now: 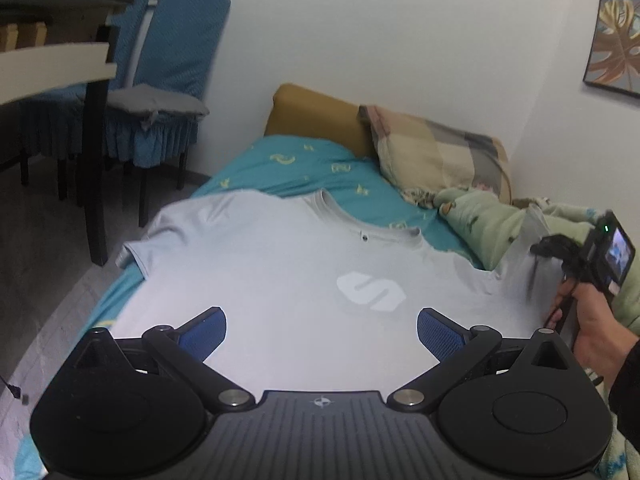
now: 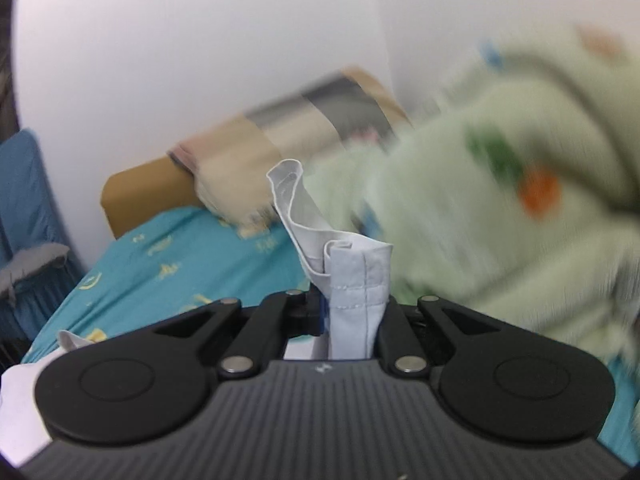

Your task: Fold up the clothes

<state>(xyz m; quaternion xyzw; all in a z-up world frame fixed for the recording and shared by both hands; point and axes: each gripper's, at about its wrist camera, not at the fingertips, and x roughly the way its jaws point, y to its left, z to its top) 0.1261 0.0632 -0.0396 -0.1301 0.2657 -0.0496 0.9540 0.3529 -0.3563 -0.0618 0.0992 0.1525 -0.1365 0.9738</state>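
Left wrist view: left tool (image 1: 322, 334) with blue pads (image 1: 438, 334) spread wide apart, nothing between them, hovering over the lower part of a pale grey T-shirt (image 1: 280, 272). Shirt spread flat, chest up, on the teal bed sheet (image 1: 304, 164) directly ahead of and below that tool, collar at the far end, white logo (image 1: 371, 291) just beyond the right pad. Off to the right, right tool (image 1: 538, 249) in a hand (image 1: 596, 328), lifting the shirt's right sleeve (image 1: 524, 256) clear of the bed, beside a green blanket (image 1: 480, 220).

Right wrist view: right tool (image 2: 352, 312) clamped together on the sleeve (image 2: 356, 280), hem and stitching standing up between the fingers, cloth curling upward just beyond the tips. Blurred green blanket (image 2: 500, 184) right of it, patchwork pillow (image 2: 296, 128) beyond.
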